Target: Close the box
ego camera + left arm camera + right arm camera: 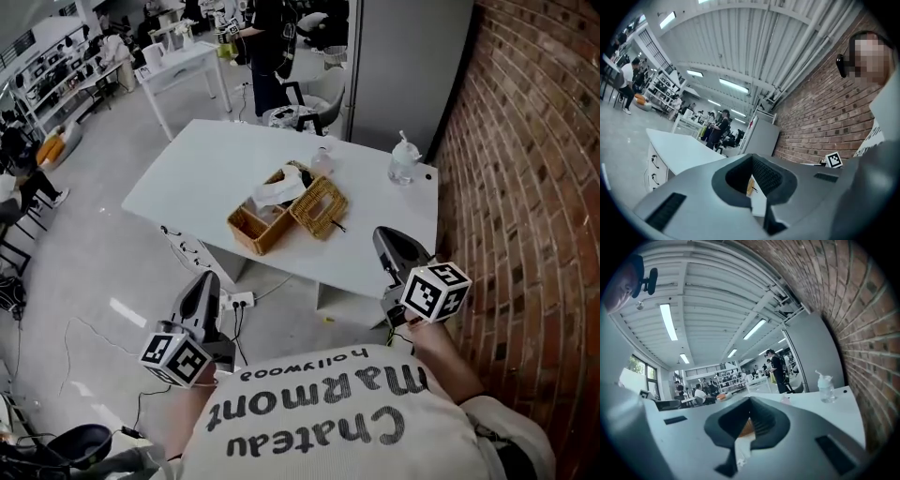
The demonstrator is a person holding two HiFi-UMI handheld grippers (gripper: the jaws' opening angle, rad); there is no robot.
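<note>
- Box (pixel 265 225) of woven wicker stands near the middle of the white table (pixel 197 173), in the centre of the head view, and it is open.
- Its lid (pixel 320 207) is turned out to the right side and leans against the box rim.
- A white cloth or tissue (pixel 279 190) sticks out of the open top.
- A clear plastic cup (pixel 403 161) with a straw stands near the far right corner of the table, well apart from the box; it also shows at the right of the right gripper view (pixel 826 387).
- The left gripper (pixel 204 284) is at the lower left of the head view, off the table edge and well apart from the box. Its jaws are pressed together with nothing between them (pixel 752 187).
- The right gripper (pixel 387 240) is at the lower right, over the near table edge. Its jaws are also pressed together and hold nothing (pixel 745 425).
- A brick wall (pixel 534 187) fills the right side of the head view.
- A person in dark clothes (pixel 267 47) stands behind the table, at the top of the frame.
</note>
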